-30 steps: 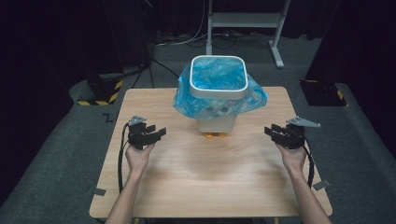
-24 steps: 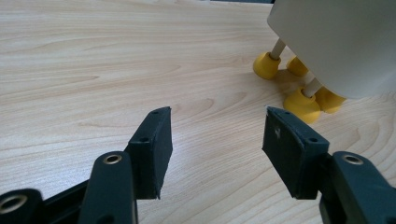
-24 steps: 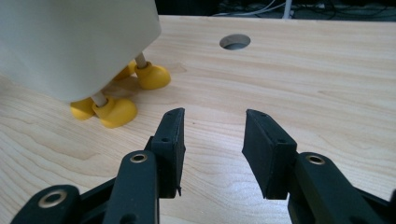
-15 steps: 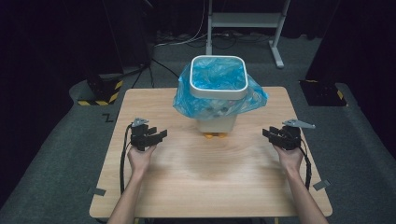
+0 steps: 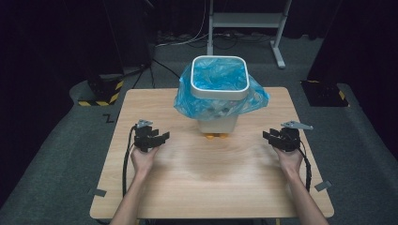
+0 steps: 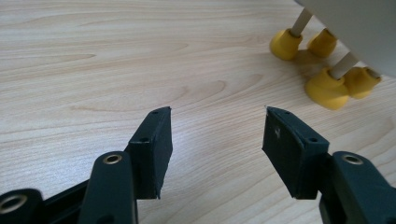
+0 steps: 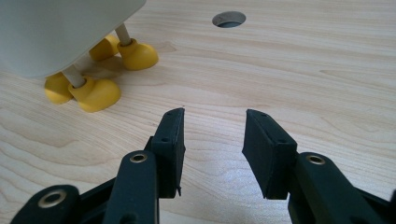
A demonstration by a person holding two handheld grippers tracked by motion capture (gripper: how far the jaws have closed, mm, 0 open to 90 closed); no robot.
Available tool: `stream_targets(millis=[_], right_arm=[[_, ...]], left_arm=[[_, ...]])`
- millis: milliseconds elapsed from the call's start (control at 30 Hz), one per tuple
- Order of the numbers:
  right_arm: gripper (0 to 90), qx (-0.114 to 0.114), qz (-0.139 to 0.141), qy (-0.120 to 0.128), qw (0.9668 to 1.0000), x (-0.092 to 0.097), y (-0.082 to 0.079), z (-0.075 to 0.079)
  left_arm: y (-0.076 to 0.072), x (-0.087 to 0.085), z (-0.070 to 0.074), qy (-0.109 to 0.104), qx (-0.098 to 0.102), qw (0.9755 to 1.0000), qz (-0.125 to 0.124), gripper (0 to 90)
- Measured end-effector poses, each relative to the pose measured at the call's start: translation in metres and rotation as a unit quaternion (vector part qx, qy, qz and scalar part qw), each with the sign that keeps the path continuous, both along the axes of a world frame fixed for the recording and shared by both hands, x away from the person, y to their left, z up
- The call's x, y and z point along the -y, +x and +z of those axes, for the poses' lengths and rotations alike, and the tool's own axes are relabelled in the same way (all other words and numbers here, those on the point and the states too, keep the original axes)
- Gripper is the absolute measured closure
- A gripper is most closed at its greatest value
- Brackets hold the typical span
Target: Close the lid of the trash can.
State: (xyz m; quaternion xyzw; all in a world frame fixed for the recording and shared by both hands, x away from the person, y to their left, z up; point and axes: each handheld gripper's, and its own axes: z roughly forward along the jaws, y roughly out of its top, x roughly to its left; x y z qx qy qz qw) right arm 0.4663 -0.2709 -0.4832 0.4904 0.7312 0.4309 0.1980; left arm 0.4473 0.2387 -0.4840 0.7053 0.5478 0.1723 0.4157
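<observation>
Left hand-held gripper (image 5: 159, 137) and right hand-held gripper (image 5: 272, 137): black, brass-ringed screws at jaw pivots, grey plates on top, black cables trailing; forearms bare.

Wooden table (image 5: 211, 187) beneath the fingertips (image 6: 154, 135). Round hole (image 7: 228, 19) well beyond the fingers of the right gripper (image 7: 214, 112). White stand (image 5: 244, 21) far past them.

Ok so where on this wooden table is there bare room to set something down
The widest bare patch of the light wooden table lies between the left gripper and right gripper, in front of the white square bin with its blue plastic liner. Both near corners are free too. It is crowded only at the far middle, around the bin's yellow feet.
</observation>
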Motion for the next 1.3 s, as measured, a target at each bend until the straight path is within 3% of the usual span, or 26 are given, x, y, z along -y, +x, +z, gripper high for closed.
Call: stream_targets(millis=[100,267,500,833,1100,1300], right_arm=[[58.2,-0.002,-0.001,-0.003,1.0,0.0,0.001,-0.002],[58.2,-0.005,-0.002,-0.007,1.0,0.0,0.004,-0.007],[58.1,-0.009,-0.007,-0.007,0.9999,0.0,0.006,-0.011],[57.8,-0.012,-0.013,-0.017,0.9997,-0.004,0.01,-0.019],[57.7,-0.017,-0.019,-0.028,0.9993,-0.003,0.013,-0.025],[57.4,-0.022,-0.026,-0.032,0.9989,-0.003,0.014,-0.029]], left_arm=[[0.001,0.001,-0.004,0.014,-0.001,0.9999,0.002,42.5],[0.003,0.002,-0.008,0.017,-0.006,0.9998,0.003,42.5],[0.006,0.0,-0.013,0.003,-0.01,0.9999,0.009,42.3],[0.01,0.002,-0.021,0.026,-0.014,0.9994,0.018,42.3],[0.011,0.006,-0.024,0.06,-0.01,0.9979,0.02,42.3],[0.013,0.007,-0.027,0.065,-0.008,0.9976,0.023,42.3]])
